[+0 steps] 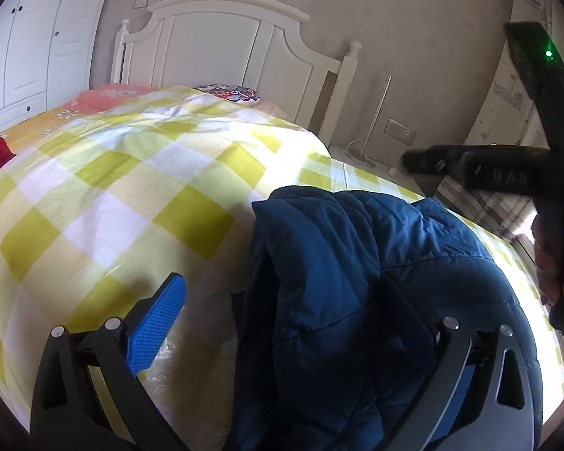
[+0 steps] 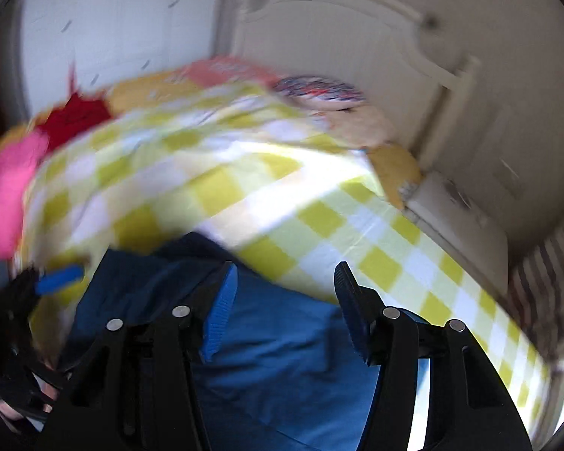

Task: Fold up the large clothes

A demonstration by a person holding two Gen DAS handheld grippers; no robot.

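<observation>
Quilted navy jacket (image 1: pixel 357 282) lies bunched on checked yellow-white bedspread (image 1: pixel 112 188).
Left gripper (image 1: pixel 285 297) spread wide, textured blue pads straddling jacket fabric; right gripper (image 2: pixel 285 282) parted above it, empty.

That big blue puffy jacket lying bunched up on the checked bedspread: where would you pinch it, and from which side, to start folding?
I'd probably pinch the blue jacket at the raised fold edge near its top, coming from the bedspread side. That ridge stands clear of the bed, thin enough to fit between the fingers; the padded middle looks too bulky. Both the left gripper and right gripper are open.
</observation>
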